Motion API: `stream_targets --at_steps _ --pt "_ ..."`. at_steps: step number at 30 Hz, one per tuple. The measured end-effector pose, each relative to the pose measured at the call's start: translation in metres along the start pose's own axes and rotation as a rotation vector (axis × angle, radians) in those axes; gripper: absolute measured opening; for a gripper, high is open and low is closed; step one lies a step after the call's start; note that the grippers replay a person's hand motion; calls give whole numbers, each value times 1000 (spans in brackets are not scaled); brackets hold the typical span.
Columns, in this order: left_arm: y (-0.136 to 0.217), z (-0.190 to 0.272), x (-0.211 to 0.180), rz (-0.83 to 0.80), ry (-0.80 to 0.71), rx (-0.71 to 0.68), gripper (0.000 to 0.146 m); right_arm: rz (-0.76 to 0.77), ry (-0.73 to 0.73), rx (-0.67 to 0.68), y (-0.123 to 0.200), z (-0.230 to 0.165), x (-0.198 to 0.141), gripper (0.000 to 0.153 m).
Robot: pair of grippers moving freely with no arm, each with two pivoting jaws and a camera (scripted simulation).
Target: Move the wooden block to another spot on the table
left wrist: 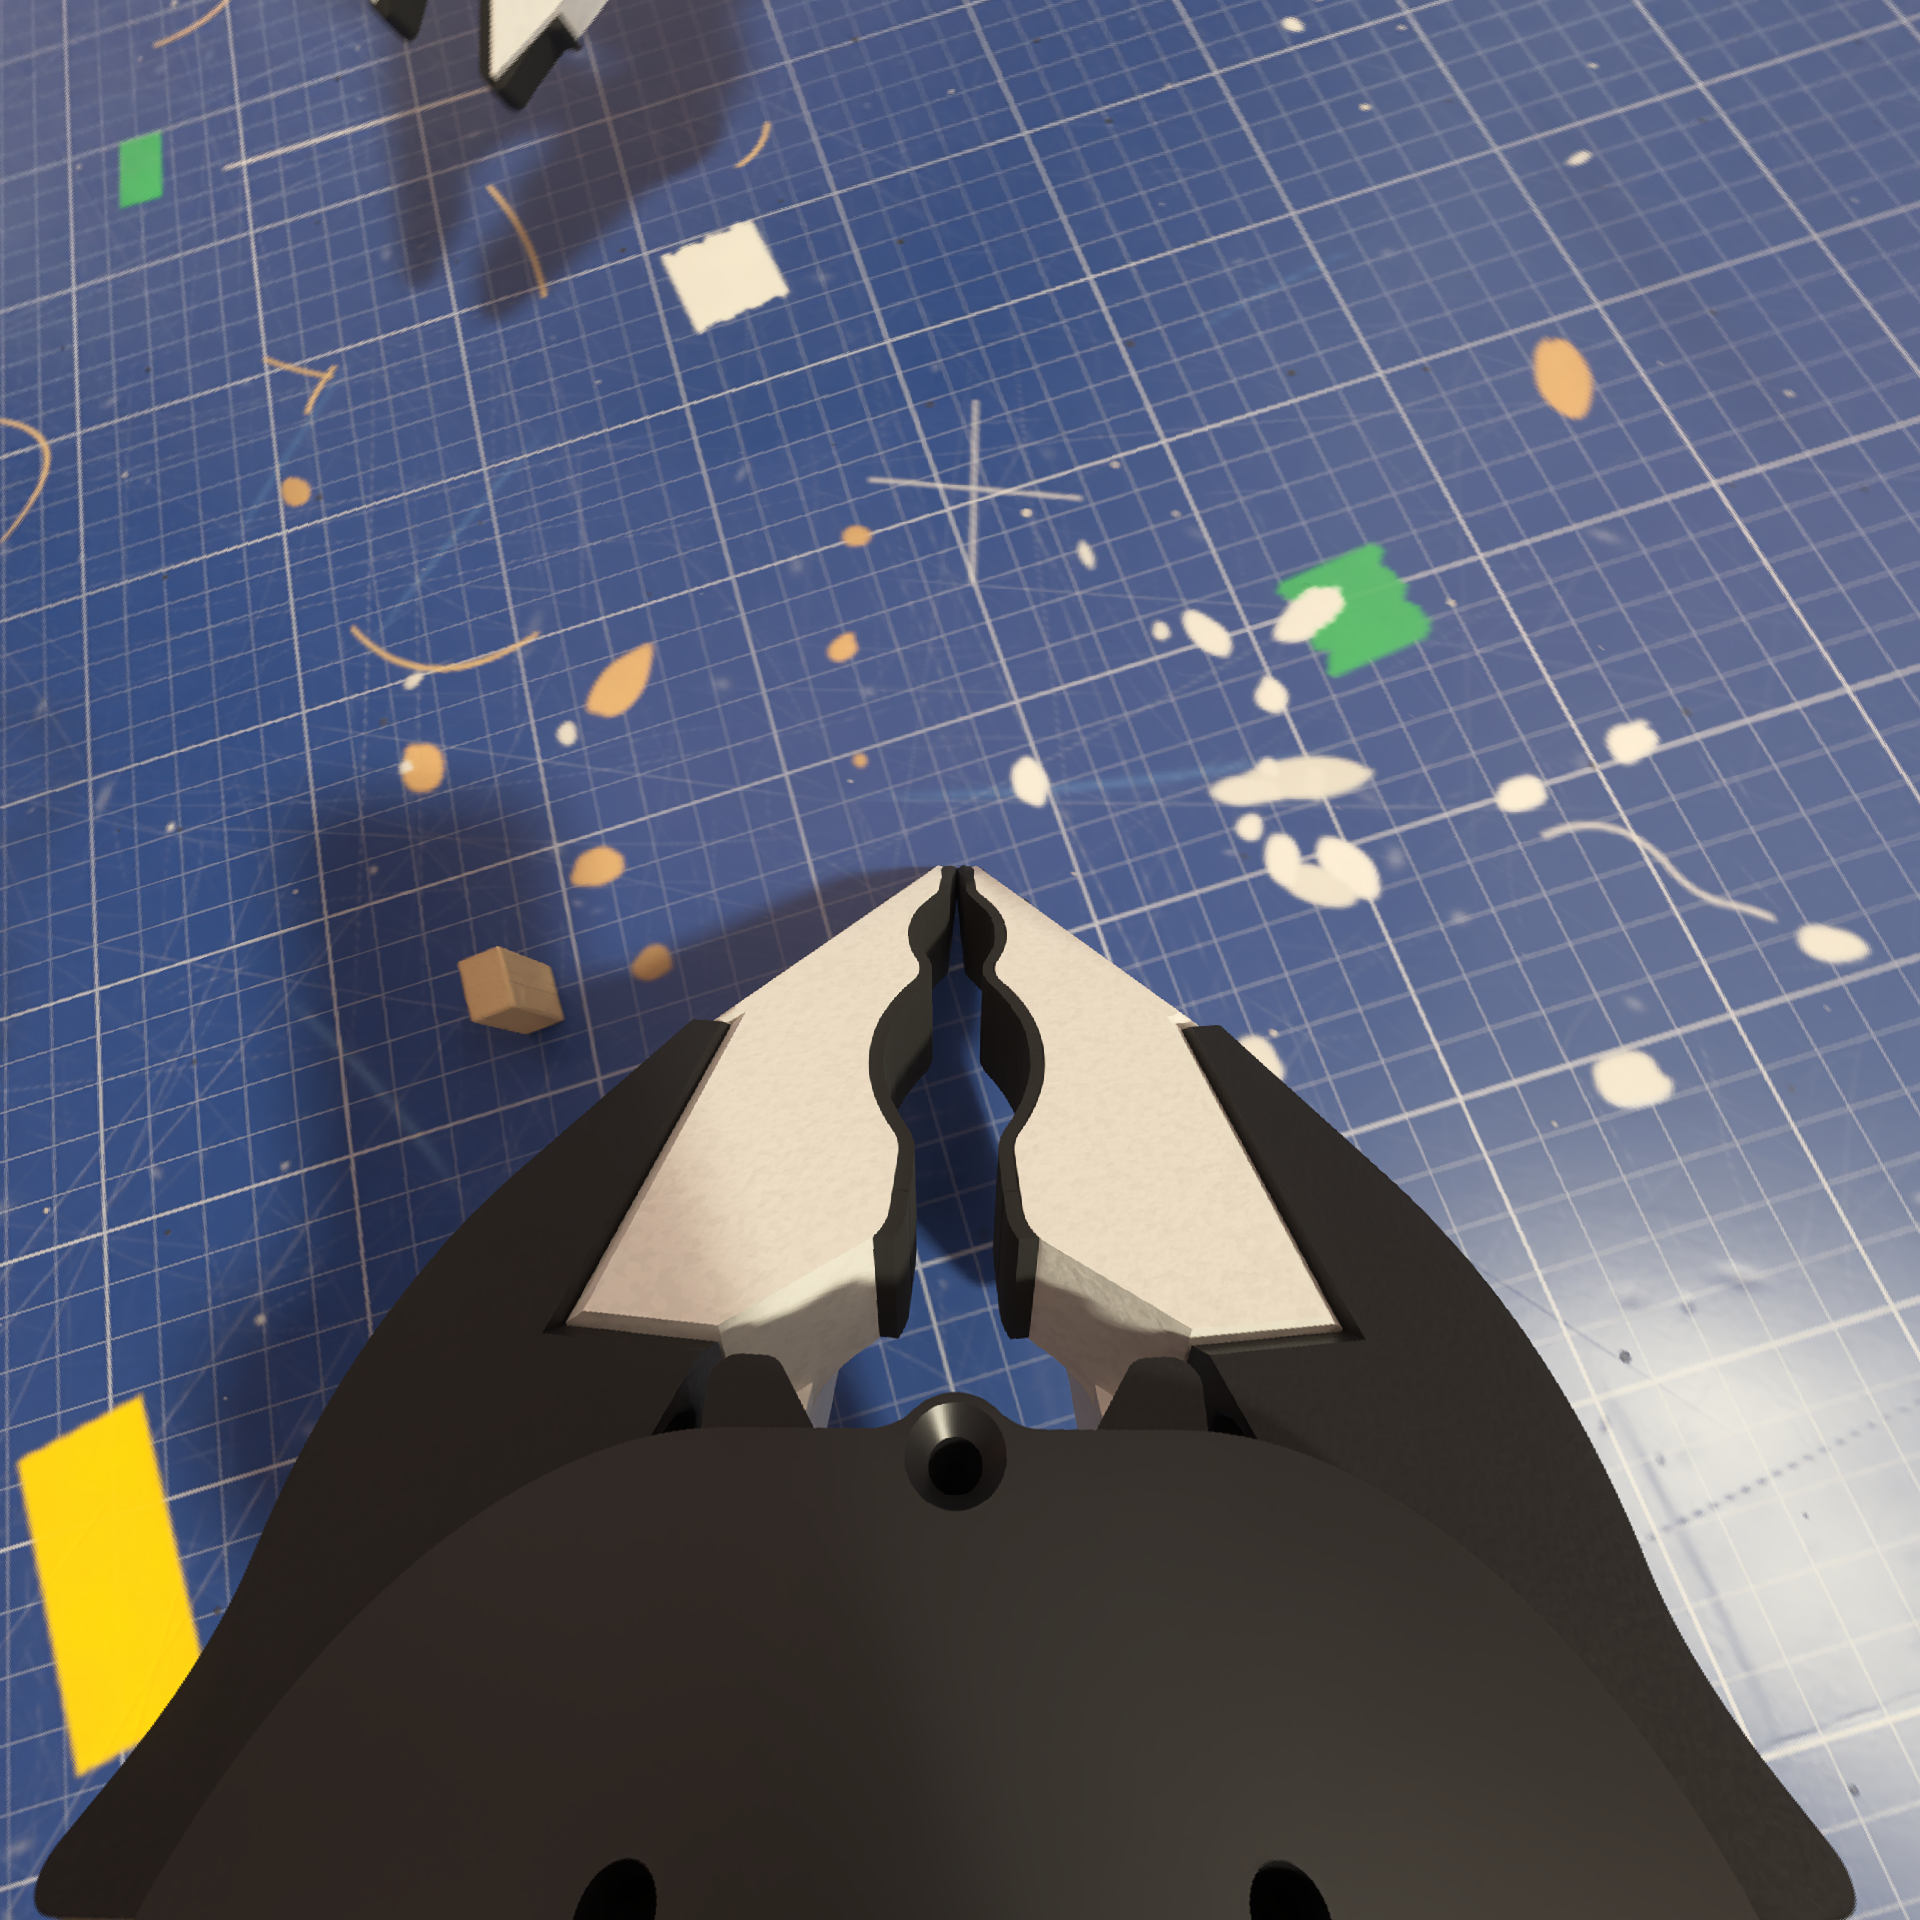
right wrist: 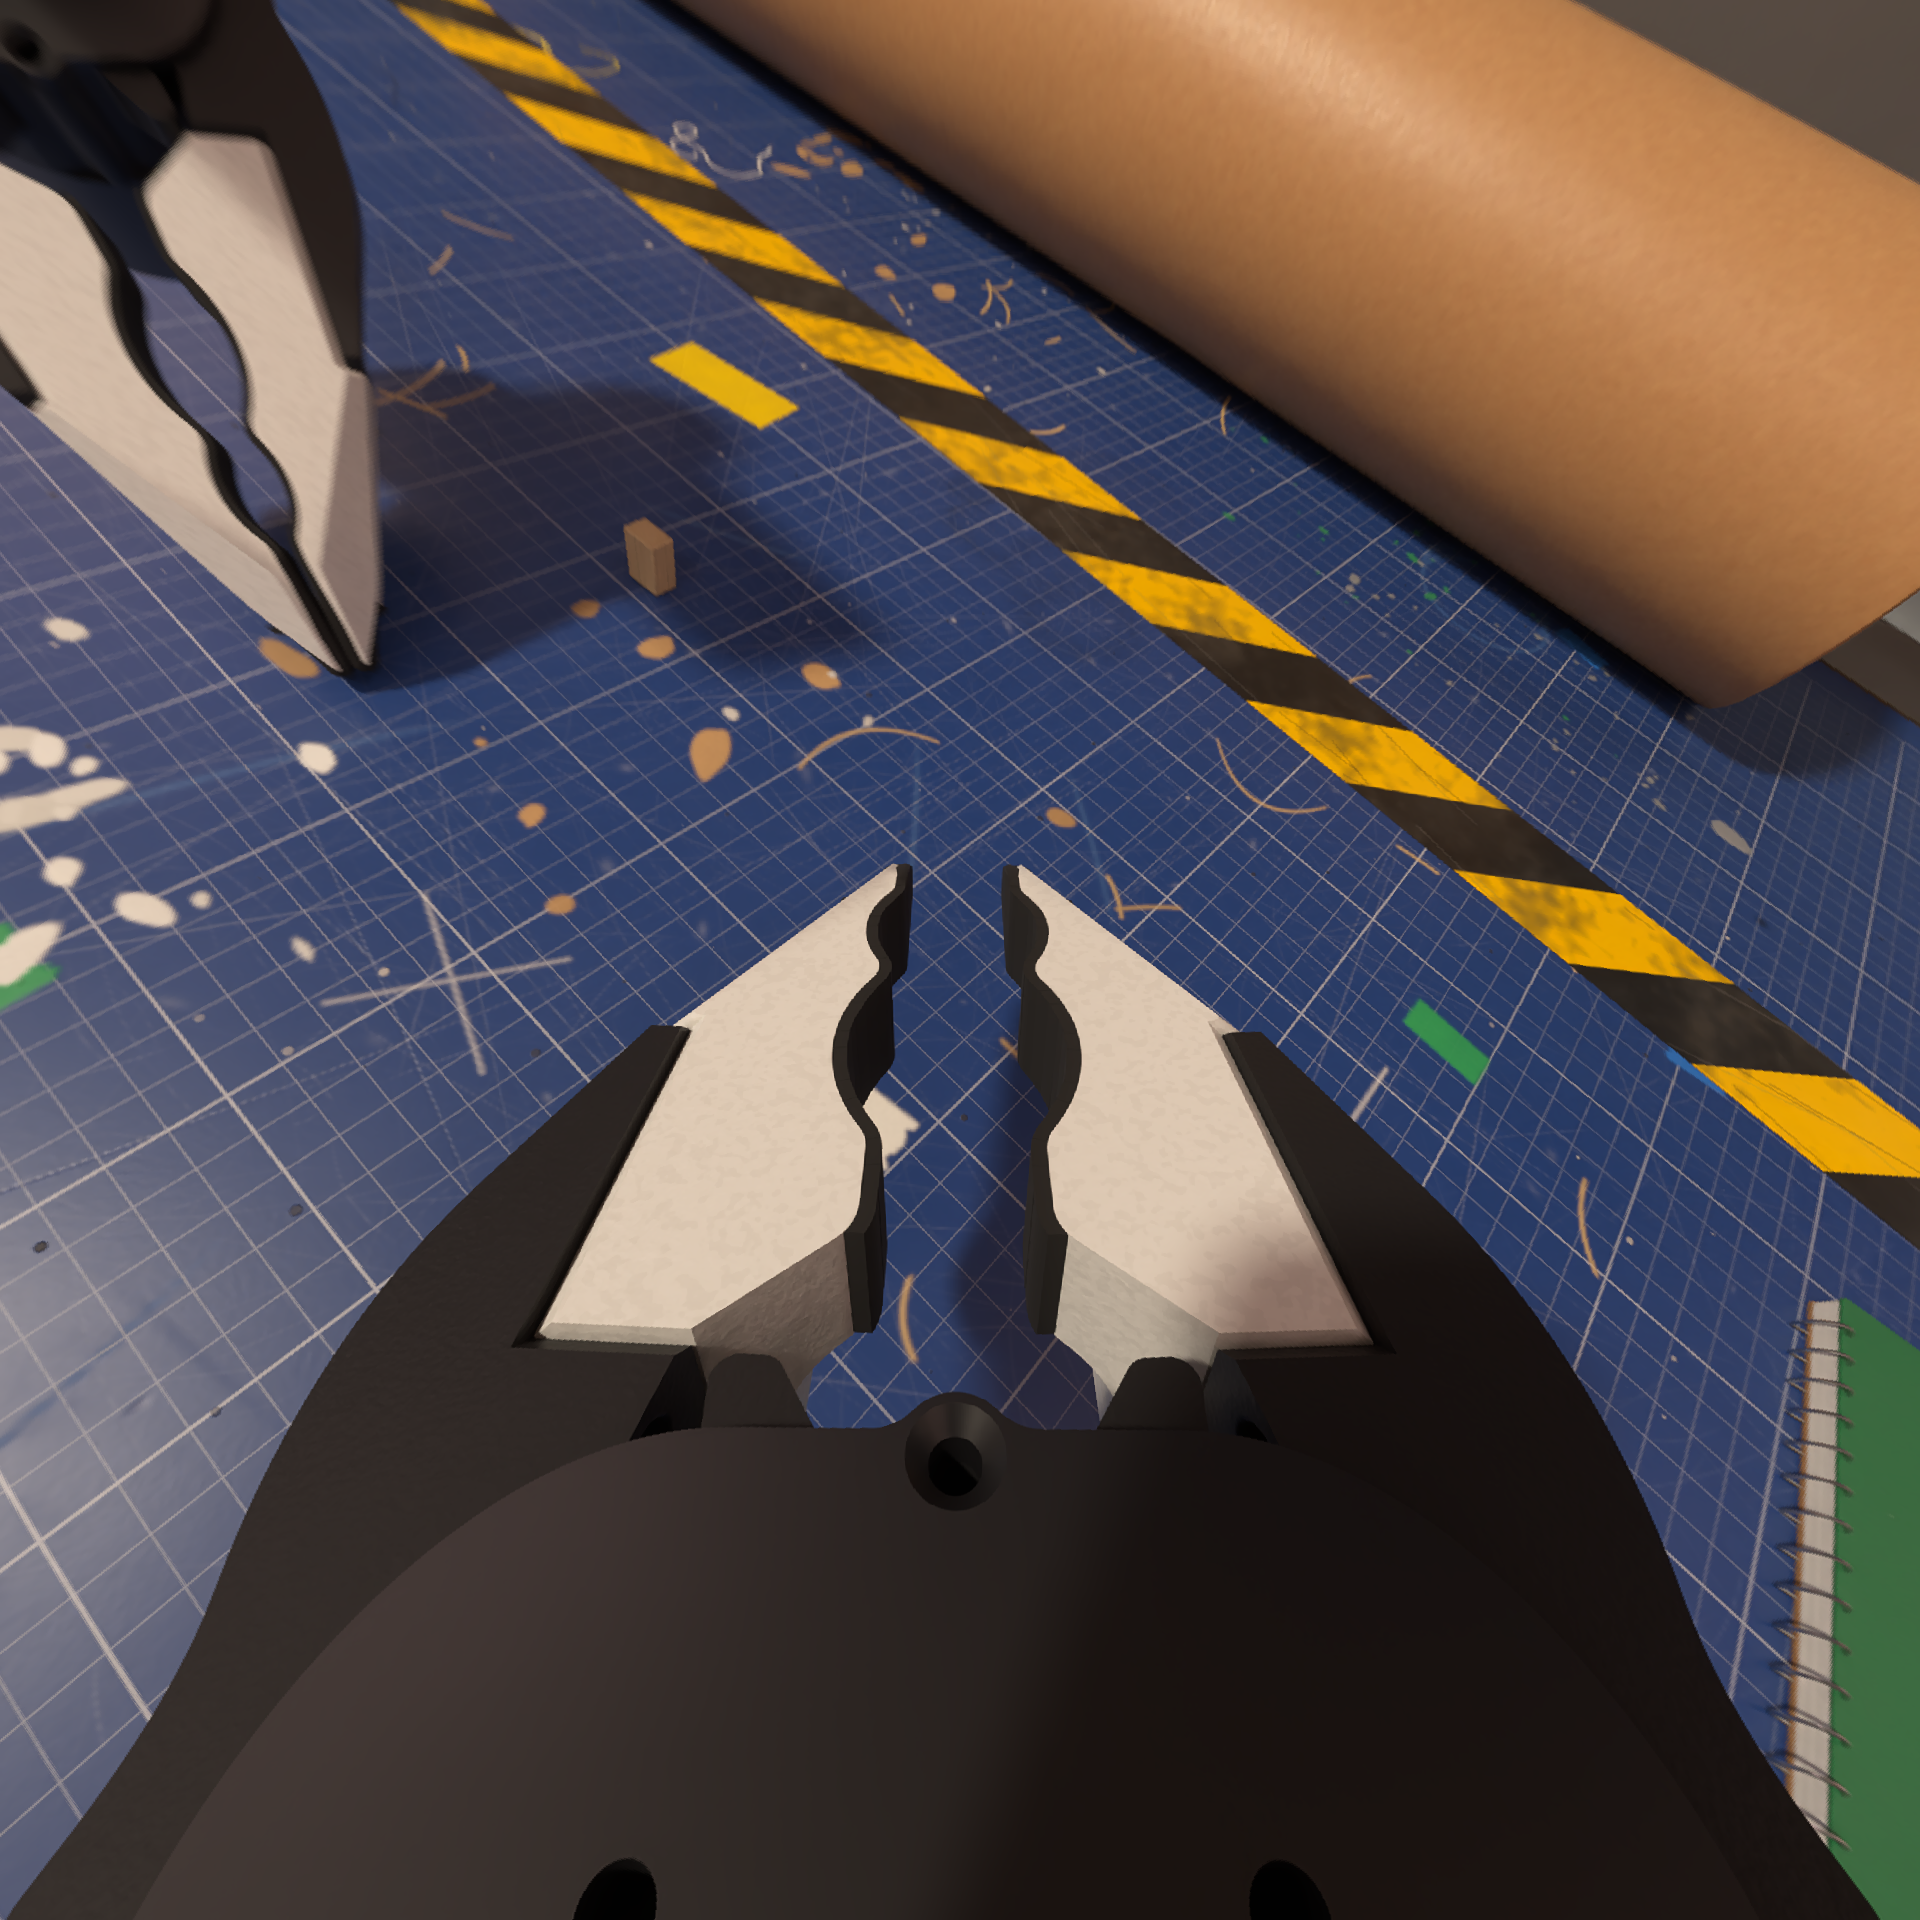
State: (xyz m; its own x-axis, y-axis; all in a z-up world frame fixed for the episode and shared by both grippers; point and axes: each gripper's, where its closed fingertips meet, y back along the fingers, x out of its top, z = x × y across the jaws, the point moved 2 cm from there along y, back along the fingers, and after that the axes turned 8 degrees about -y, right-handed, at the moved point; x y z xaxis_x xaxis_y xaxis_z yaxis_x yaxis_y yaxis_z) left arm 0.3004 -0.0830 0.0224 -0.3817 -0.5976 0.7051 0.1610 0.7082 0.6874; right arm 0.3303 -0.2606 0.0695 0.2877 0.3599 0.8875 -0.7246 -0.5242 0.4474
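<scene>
The bench (left wrist: 1558, 260) is covered by a blue gridded cutting mat, spattered with cream and tan paint marks and patched with scraps of yellow, green and white tape. In the right wrist view a large brown paper roll (right wrist: 1351, 291) lies across the far right of the bench, and just beside it a yellow-and-black striped tape (right wrist: 1174, 603) runs diagonally from far left to near right. A green spiral notebook (right wrist: 1870, 1558) lies at the near right edge of that view.

The left claw (left wrist: 956, 878) hangs over the mat with its tips pressed together and nothing between them; the right wrist view shows it at far left (right wrist: 348, 649), tips down close to the mat. The right claw (right wrist: 956, 883) is spread slightly, a narrow gap between its tips, pinching nothing; its tips alone enter the far left of the left wrist view (left wrist: 520, 73).

The wooden block (left wrist: 509, 989), small and tan, sits on the mat to the left of the left claw's tips, near them but apart. In the right wrist view the wooden block (right wrist: 650, 558) stands far ahead, to the right of the left claw and well apart from the right claw.
</scene>
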Motion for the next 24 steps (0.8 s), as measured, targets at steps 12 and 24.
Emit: stream_targets --at_steps 12,24 --pt "28 -59 -15 -55 223 270 28 34 -22 12 3 1 1 14" --pt "9 -79 -27 -120 228 298 11 8 -10 12 0 -2 -3 13"
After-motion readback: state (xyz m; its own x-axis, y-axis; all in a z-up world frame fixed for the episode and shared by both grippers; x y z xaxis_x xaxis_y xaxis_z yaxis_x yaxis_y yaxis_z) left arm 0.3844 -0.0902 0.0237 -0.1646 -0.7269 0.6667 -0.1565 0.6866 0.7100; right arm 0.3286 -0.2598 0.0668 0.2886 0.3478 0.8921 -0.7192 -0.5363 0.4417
